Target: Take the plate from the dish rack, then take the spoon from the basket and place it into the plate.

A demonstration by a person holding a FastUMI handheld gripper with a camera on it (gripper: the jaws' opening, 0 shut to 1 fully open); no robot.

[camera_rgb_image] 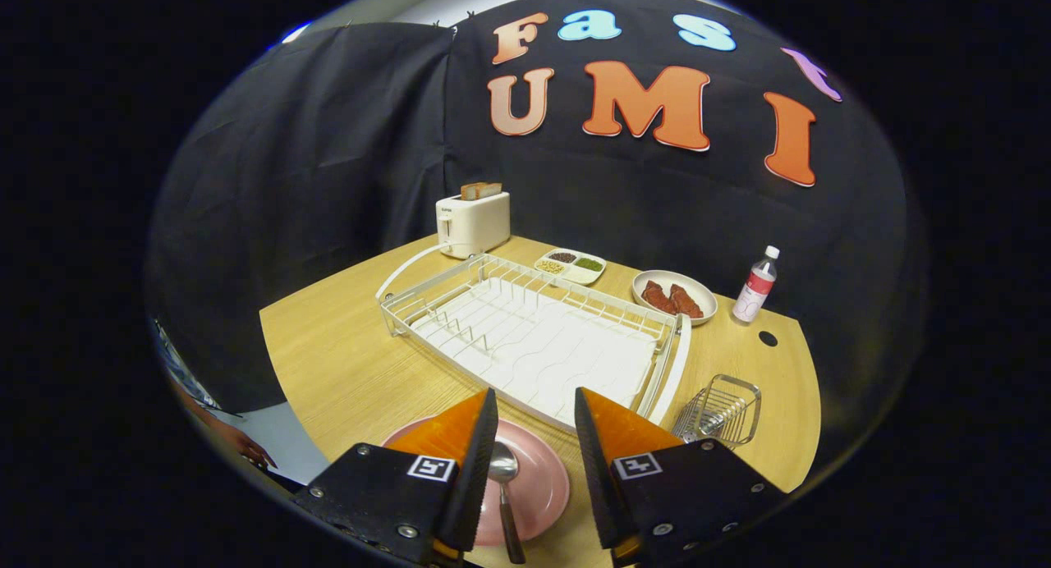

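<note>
1. Between our fingers (535,437) lies the spoon (505,494), bowl up on the pink plate (538,486), handle pointing back toward us. The fingers are spread apart and grip nothing; the spoon sits close to the left one.
2. We judge the task nearly done. The main risk: the left finger brushing the spoon as we back away and flicking it off the plate.
3. The plate rests near the table's (345,363) near edge, so a knock could push it off.
4. Beyond the fingers the white dish rack (534,338) stands empty; the wire basket (722,410) sits just right of it, also a thing we could snag.
5. Farther back: a toaster (472,222) with bread, a divided dish (571,265), a bowl of red food (675,297), a bottle (756,285).
6. The wooden table looks smooth, with black cloth around it.
</note>
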